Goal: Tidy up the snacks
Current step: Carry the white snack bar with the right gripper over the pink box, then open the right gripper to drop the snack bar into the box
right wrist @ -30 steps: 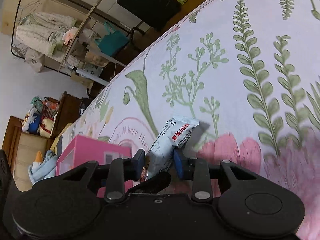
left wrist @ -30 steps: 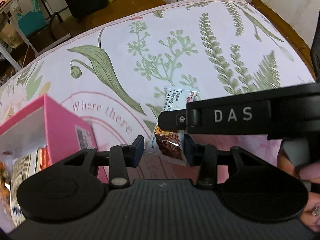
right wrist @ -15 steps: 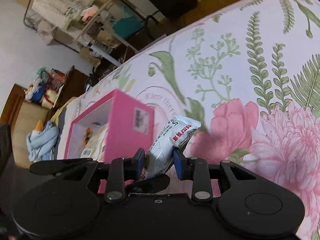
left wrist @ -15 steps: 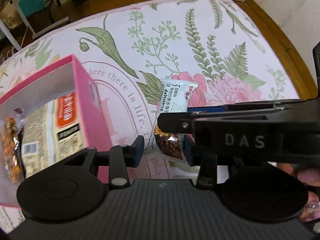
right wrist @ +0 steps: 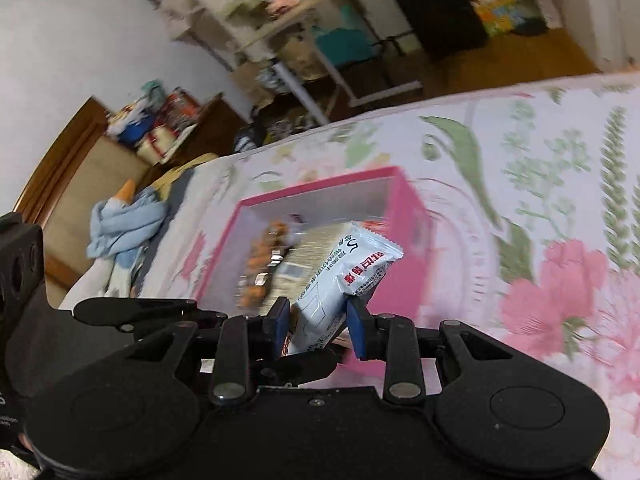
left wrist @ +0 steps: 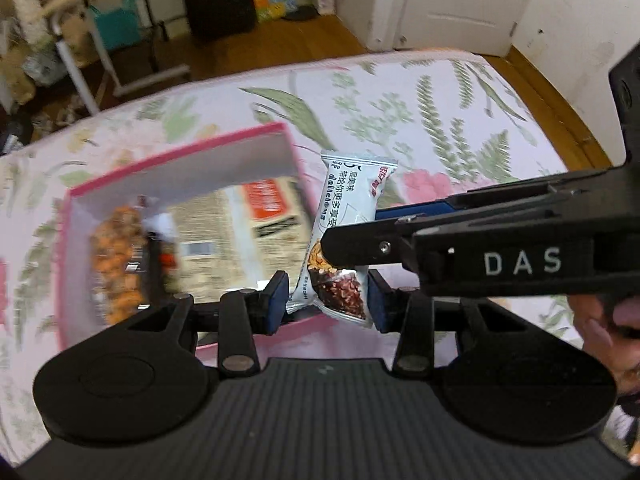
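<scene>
Overhead, both the left gripper (left wrist: 327, 303) and right gripper (right wrist: 318, 326) clamping one snack bar (left wrist: 347, 216) printed "delicious", "DAS" on right gripper, above pink box (left wrist: 182, 156)

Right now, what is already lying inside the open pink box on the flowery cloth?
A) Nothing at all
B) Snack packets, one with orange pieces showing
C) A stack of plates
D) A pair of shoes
B: in both wrist views the pink box holds snack packets, one with orange pieces showing, while both grippers hold a white snack bar up beside its rim.
</scene>
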Demonstrator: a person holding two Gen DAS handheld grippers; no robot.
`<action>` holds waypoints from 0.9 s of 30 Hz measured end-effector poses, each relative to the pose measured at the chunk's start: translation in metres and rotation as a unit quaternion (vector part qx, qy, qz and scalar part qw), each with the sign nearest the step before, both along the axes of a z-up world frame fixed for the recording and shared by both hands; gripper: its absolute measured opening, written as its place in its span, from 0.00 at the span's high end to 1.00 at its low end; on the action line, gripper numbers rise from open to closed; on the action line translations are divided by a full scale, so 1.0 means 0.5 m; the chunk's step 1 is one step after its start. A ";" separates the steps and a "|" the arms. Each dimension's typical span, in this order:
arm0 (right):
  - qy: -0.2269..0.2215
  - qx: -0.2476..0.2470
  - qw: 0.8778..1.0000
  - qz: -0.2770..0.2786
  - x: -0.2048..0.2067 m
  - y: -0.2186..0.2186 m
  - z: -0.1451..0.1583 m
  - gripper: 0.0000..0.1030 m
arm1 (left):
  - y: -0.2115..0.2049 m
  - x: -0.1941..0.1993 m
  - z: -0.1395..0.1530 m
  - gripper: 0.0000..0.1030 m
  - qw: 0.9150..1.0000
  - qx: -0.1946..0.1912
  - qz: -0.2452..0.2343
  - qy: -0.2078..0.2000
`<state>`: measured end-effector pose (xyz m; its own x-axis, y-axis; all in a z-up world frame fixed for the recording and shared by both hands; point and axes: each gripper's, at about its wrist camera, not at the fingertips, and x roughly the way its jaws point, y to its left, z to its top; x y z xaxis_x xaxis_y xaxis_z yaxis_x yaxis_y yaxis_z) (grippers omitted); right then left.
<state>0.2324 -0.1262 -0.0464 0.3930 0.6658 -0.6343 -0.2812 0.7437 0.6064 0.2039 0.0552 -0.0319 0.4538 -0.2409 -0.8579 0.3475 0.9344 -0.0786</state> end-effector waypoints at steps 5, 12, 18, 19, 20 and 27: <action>-0.009 0.010 0.999 0.034 0.019 0.081 0.000 0.65 | 0.086 0.004 -0.006 0.61 0.999 0.003 0.037 -0.009; -0.021 -0.002 0.997 0.080 0.062 0.196 -0.023 0.65 | 0.186 0.033 -0.053 0.61 0.995 -0.006 0.095 0.002; -0.037 -0.022 0.994 0.105 0.093 0.254 -0.057 0.65 | 0.228 0.064 -0.105 0.61 0.991 -0.027 0.127 0.008; -0.048 -0.038 0.992 0.111 0.093 0.266 -0.061 0.65 | 0.234 0.070 -0.116 0.61 0.991 -0.033 0.133 0.013; -0.051 -0.042 0.991 0.113 0.094 0.271 -0.067 0.65 | 0.238 0.075 -0.126 0.61 0.990 -0.037 0.138 0.018; -0.047 -0.029 0.996 0.063 0.112 0.255 -0.096 0.53 | 0.250 0.082 -0.154 0.56 0.985 -0.058 0.162 0.016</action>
<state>0.2883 0.0011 -0.0943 0.3683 0.6769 -0.6373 -0.4283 0.7320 0.5299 0.2448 0.1804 -0.1087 0.4961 -0.1849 -0.8484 0.0288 0.9800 -0.1968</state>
